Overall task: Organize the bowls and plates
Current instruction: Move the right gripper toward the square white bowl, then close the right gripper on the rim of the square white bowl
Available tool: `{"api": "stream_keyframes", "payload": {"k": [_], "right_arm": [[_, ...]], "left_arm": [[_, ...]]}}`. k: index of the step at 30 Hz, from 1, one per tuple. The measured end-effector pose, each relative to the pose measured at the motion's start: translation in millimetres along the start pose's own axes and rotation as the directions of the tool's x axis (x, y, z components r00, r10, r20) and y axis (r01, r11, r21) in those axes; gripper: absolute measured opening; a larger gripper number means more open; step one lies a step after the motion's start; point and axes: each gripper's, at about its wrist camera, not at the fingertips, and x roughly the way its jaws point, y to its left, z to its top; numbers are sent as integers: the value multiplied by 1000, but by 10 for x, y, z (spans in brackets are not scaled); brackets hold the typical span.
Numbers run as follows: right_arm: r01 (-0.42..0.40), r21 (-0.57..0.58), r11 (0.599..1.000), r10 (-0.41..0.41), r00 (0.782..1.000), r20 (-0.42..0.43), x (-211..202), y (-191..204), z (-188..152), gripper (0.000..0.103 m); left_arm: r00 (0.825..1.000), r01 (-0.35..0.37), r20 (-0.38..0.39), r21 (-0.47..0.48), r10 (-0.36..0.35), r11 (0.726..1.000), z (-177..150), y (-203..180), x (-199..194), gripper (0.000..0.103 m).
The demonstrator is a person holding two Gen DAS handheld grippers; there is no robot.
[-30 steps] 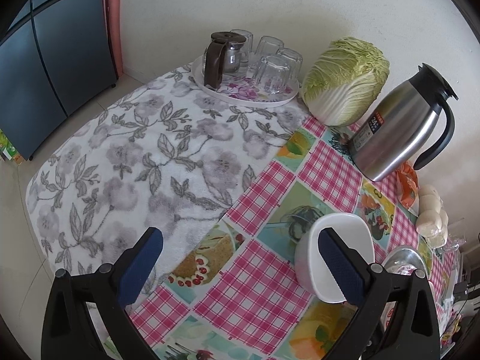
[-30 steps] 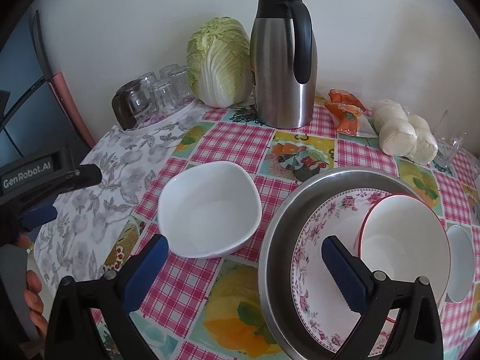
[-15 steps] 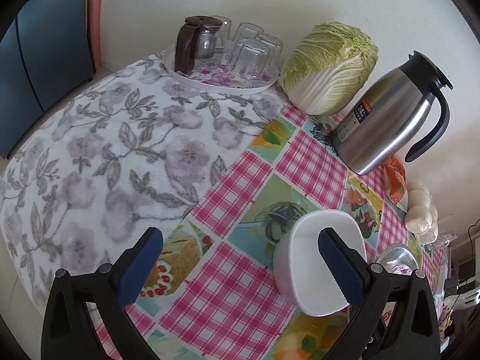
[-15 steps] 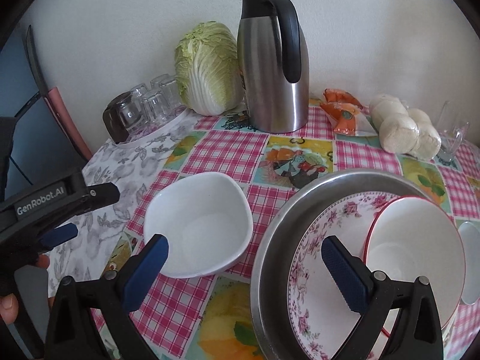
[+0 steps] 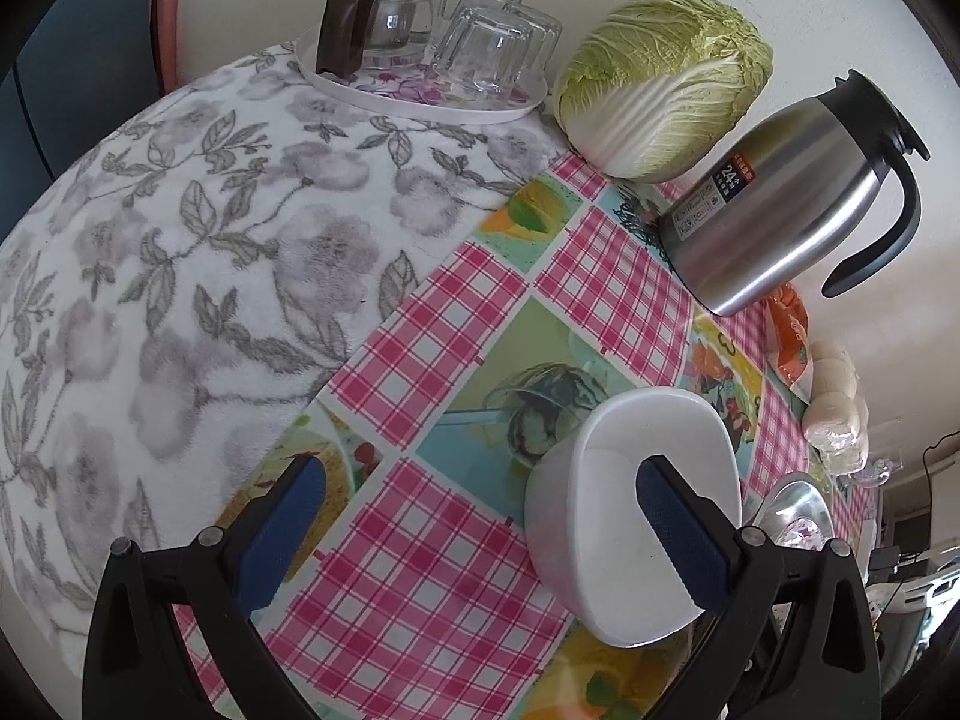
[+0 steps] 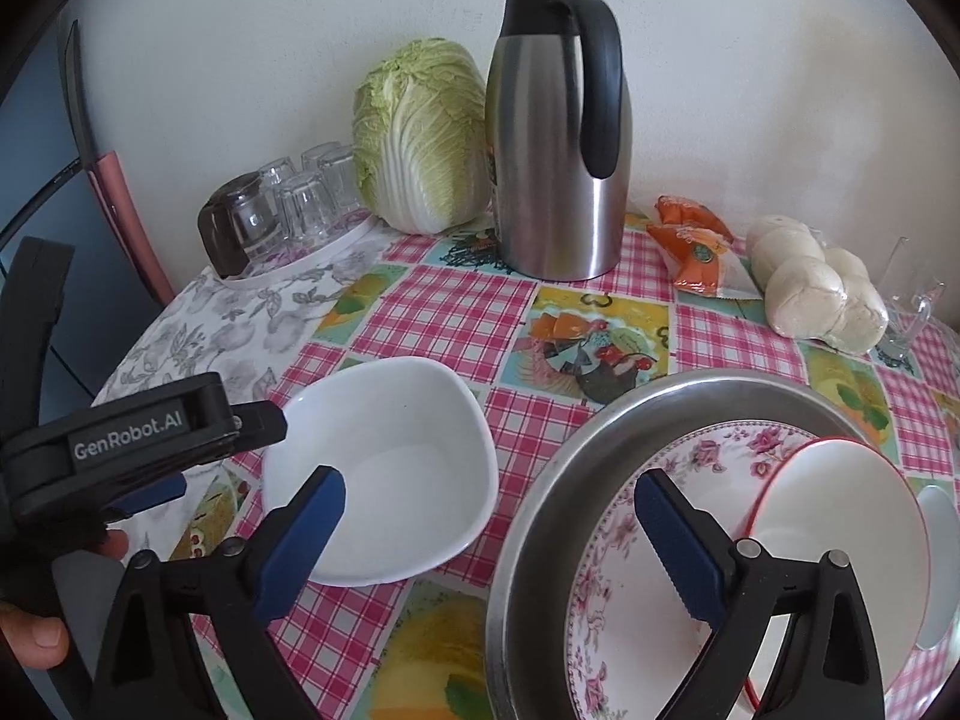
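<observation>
White bowl (image 5: 606, 516) (image 6: 396, 468) sitting on the checked tablecloth (image 5: 432, 570) (image 6: 462, 324), just left of the steel basin (image 6: 540, 510). Left gripper (image 5: 480, 534) spread wide, holding nothing, right finger over the bowl's rim. Right gripper (image 6: 492, 540) equally wide, empty, straddling bowl and basin. Only in the right view: floral plate (image 6: 636, 540) and red-rimmed bowl (image 6: 840, 516) inside the basin. Only in the left view: full spread of the floral towel (image 5: 180, 276). Closer to the bowl than a second ago.

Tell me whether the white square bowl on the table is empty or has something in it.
Empty. The right wrist view looks into the white square bowl and shows only its bare white inside, standing upright on the checked tablecloth.
</observation>
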Motion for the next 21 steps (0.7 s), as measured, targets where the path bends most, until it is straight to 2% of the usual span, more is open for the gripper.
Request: {"api": "stream_keyframes", "payload": {"k": [7,11,16,19,21], "right_arm": [[32,-44,998,-35,997,-70,177,14,81,96],[31,-53,998,-35,996,-84,211,-14,175,90],[40,-92,995,-50,993,-105,264,-4,257,80],[34,-104,994,-49,989,-138,323,16,266,70],[28,-105,994,-44,987,-158,368,26,263,60]], "left_arm": [[1000,4,-16,-12,-4,1000,3,53,122,103],[999,20,-40,-22,-21,1000,-14,75,192,103],[998,33,-57,-23,-34,999,-30,55,236,103],[997,40,-65,-24,-41,999,-40,35,261,102],[996,47,-77,-26,-49,999,-56,17,295,102]]}}
